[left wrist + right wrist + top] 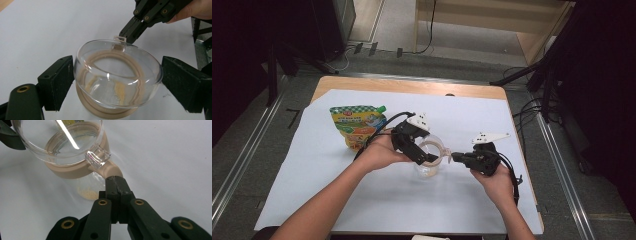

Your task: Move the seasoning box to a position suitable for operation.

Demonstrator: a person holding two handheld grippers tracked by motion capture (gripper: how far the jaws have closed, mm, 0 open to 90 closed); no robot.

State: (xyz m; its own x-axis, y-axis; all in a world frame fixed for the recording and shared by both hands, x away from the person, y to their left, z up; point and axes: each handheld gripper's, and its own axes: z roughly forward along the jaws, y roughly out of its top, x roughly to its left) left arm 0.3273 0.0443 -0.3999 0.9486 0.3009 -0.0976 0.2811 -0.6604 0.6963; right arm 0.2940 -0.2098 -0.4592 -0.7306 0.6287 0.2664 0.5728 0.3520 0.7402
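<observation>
A: From the high view we see both forearms come in from the bottom edge and meet over the white sheet (pixel 362 200) on the table (pixel 407 86). Our left gripper (pixel 421 155) is tipped down and toward the middle, its jaws on either side of the clear jar (pixel 430 159). The right gripper (pixel 458 157) lies nearly level and points left at the jar's tan collar.

B: Agreed. The jar stands upright, mouth up, between the 2 grippers, with the printed pouch (pixel 358 125) lying flat just behind the left hand.

A: In the left gripper view we look down along our 2 black jaws. They stand spread, 1 on each side of the jar's clear domed lid (pixel 117 75); the left pad sits right at the glass, the right pad close to it, and we cannot tell whether either one presses.

B: The lid tilts toward us there, the tan ring (pixel 110 110) under it. Its small clear tab (pixel 119 39) points away, at the far gripper (pixel 131 33).

A: In the right gripper view our jaws are pressed together on the tan tab (pixel 110 170) that sticks out from the collar, so the right gripper (pixel 115 183) pinches it.

B: The tab runs straight out from the jaw tips, and the jar lies just beyond them, up and left. A little pale powder (pixel 87 193) sits on its floor.
</observation>
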